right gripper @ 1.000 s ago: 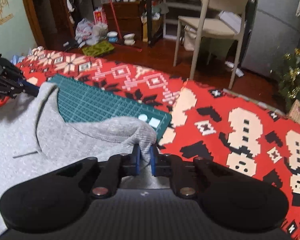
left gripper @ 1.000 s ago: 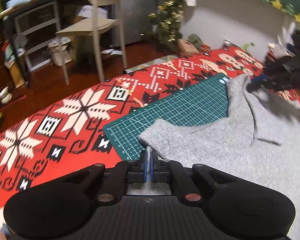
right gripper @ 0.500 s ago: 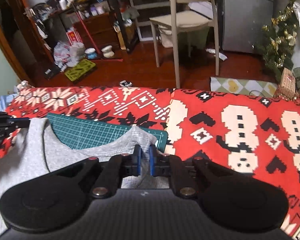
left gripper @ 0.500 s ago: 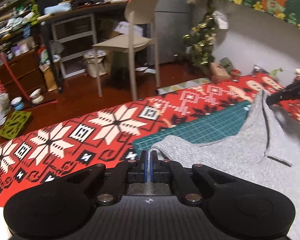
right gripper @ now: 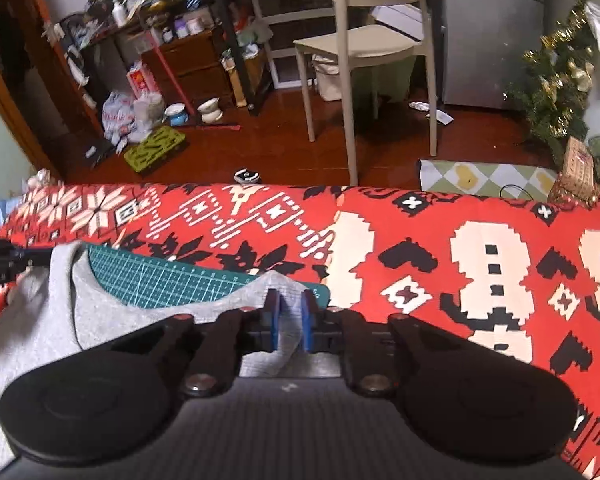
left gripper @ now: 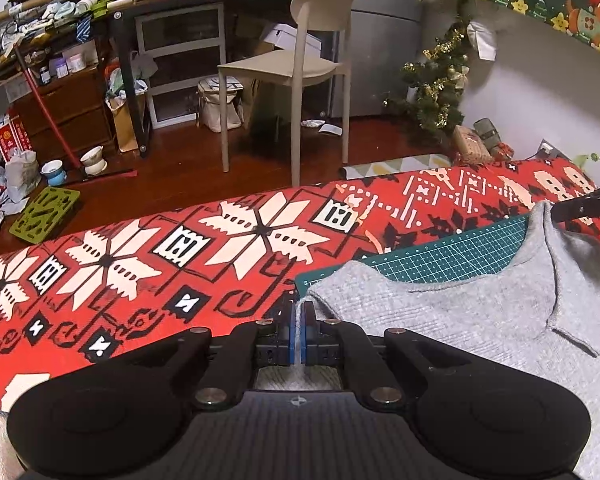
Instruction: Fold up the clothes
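Grey knit top (left gripper: pixel 480 320) lies spread over a green cutting mat (left gripper: pixel 452 256), which sits on the red patterned cloth (left gripper: pixel 180 256). The neckline dips between the two shoulder corners, and mat grid shows through the dip.

We hold one shoulder corner in the left gripper (left gripper: pixel 298 330): blue pads (left gripper: pixel 287 332) pressed together on a thin fold of grey fabric, jaws narrow. The rest of the top runs off to the right of these fingers; bare red cloth lies to their left and ahead.

In the right wrist view, the right gripper (right gripper: pixel 288 322) straddles the other shoulder corner of the top (right gripper: pixel 100 312). Its jaws have just been opening. The pads (right gripper: pixel 274 320) stand a little apart with fabric slack between them, and we see a gap beside the cloth, so no clamp there. The corner peaks just ahead of the fingertips, over the mat's (right gripper: pixel 160 280) near edge. The top trails left of these fingers, and red cloth (right gripper: pixel 460 264) with pale blocky figures lies to the right.

Each gripper shows as a dark shape at the far edge of the other's view.

Beyond the cloth's far edge: wood floor, a beige chair (left gripper: pixel 300 60), a cluttered desk (left gripper: pixel 148 4), a small decorated tree (left gripper: pixel 440 88).
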The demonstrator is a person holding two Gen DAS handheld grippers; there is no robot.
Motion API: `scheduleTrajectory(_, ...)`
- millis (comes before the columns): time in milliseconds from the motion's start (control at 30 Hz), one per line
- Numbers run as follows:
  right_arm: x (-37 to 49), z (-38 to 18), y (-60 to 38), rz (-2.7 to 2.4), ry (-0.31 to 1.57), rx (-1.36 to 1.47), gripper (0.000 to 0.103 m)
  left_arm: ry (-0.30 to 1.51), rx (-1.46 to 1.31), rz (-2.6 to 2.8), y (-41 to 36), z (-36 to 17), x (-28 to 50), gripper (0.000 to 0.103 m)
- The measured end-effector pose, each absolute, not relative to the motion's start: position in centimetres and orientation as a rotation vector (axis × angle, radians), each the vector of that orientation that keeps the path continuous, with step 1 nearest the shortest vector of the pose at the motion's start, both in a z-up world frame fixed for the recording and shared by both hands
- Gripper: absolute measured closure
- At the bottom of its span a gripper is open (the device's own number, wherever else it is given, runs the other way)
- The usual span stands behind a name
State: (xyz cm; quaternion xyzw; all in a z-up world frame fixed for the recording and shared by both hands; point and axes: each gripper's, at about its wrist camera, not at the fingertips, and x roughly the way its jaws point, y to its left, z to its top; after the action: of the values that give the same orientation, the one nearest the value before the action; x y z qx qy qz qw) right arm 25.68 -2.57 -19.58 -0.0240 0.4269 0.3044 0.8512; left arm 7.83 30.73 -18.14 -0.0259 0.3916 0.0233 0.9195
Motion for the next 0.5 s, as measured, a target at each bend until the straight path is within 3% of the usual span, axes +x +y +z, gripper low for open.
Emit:
scheduleTrajectory(33,25.7,-19.7,-2.9,0.653,0.903,-0.035,0.072,0.805,-0.052,0.045,30.7,-18.1,7.8,0.1)
scheduleTrajectory(133,25.7,-20.3,-3.6,0.683,0.917,-0.014,0.07,0.811,-0.057,0.035,30.9,-18.0,7.9,0.1)
scheduleTrajectory(200,25.5,-20.8,-3.5,0.694,0.928,-0.035,0.08,0.817,-0.066,0.032,31.1,-18.1,8.0,0.1)
scheduleTrajectory(233,25.5,-21.0,-3.5,0.7,0.933,-0.045,0.098,0.818,-0.064,0.032,31.0,-18.2,8.0,0.1)
scheduleTrajectory(500,26.6,-20.5,-1.4,0.685,0.909,-0.076,0.095,0.808,-0.056,0.074,31.0,-18.6,8.3,0.1)
